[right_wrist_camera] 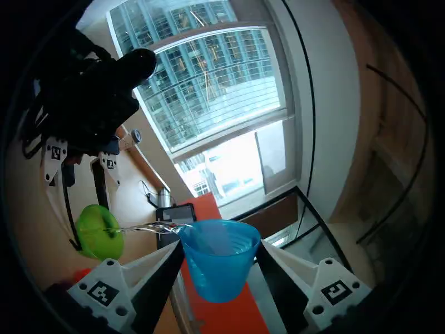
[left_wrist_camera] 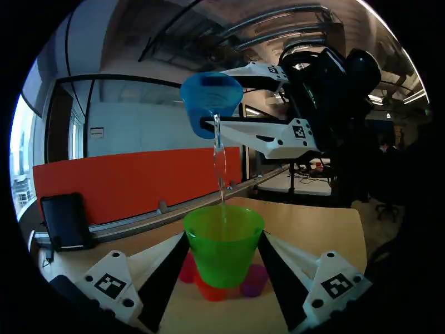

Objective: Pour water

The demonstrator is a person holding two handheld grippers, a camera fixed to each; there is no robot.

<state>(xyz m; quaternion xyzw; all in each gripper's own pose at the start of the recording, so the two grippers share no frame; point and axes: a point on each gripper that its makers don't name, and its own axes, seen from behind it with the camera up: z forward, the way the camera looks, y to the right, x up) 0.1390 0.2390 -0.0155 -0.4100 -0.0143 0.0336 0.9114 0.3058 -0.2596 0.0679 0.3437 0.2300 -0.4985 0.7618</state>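
Blue plastic is tipping high above the desk: the blue cup [right_wrist_camera: 219, 267], pinched by its walls between both fingers of the right gripper [right_wrist_camera: 221, 247], is lying nearly on its side and sending a thin stream of water [left_wrist_camera: 219, 161] down into the green cup [left_wrist_camera: 223, 253]. The left gripper [left_wrist_camera: 222, 238] is clamping that green cup from either side, just under the rim, and holding it upright below the falling water.

Both cups are looking thin-walled, light and smooth, so they are likely flexing under a hard squeeze and slipping under a weak one. A hold on the upper wall, where the rim is stiffening the taper, is looking the safest. The green cup is probably growing heavier as it is filling, and any wet plastic is turning slick.

Three small cups, red [left_wrist_camera: 211, 290], pink [left_wrist_camera: 188, 270] and purple [left_wrist_camera: 255, 280], are sitting on the wooden table [left_wrist_camera: 322, 222] right beneath the green one; whether they are touching it is not clear. A black tablet-like device [left_wrist_camera: 67, 220] is standing by the orange partition [left_wrist_camera: 128, 183] well to the side, where splashes could be posing a risk. Nothing is standing between the stream and the cup's mouth.
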